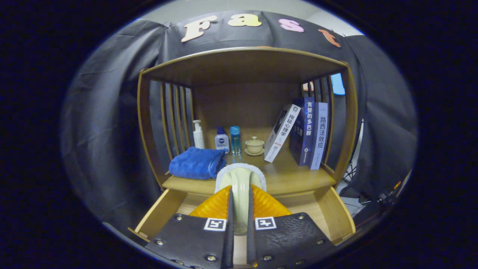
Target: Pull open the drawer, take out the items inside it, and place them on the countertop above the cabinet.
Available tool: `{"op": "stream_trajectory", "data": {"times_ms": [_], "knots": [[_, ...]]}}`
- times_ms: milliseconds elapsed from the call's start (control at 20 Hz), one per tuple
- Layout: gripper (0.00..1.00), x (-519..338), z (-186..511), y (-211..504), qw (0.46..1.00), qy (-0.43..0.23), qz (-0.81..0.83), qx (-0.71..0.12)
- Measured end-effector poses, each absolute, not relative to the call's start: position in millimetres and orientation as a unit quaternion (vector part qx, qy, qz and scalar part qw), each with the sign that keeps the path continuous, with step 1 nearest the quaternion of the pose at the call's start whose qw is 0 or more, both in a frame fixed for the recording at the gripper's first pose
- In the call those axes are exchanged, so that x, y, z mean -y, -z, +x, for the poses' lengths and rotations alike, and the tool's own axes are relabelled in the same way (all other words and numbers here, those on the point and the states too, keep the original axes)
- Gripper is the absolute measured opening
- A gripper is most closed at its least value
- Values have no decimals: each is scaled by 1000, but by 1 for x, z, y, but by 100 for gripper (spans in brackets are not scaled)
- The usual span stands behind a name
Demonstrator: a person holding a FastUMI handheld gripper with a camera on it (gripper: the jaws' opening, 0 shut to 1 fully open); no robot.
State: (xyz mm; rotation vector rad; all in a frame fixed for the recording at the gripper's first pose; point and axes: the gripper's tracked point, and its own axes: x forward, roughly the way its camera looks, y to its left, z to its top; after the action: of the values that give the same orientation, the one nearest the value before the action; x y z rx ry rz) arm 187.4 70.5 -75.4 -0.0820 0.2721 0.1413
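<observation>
The gripper is clamped w/ both fingers on the pale handle of a brush, held above the pulled-open drawer, its white fuzzy head level w/ the front edge of the countertop. Judged approx.: brush should be carried fwd over the bare wood between the blue towel and books, kept clear of the lidded cup and bottles, then set flat before the grip is released.

My one camera rides on the gripper, looking forward along the fingers and slightly down, close above the open drawer, facing straight into the cabinet shelf.
</observation>
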Motion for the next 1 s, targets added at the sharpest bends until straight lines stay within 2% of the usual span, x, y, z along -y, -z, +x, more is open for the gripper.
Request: {"op": "stream_trajectory", "data": {"times_ms": [1000], "knots": [[14,-66,329,111,983,-35,-36,-179]]}}
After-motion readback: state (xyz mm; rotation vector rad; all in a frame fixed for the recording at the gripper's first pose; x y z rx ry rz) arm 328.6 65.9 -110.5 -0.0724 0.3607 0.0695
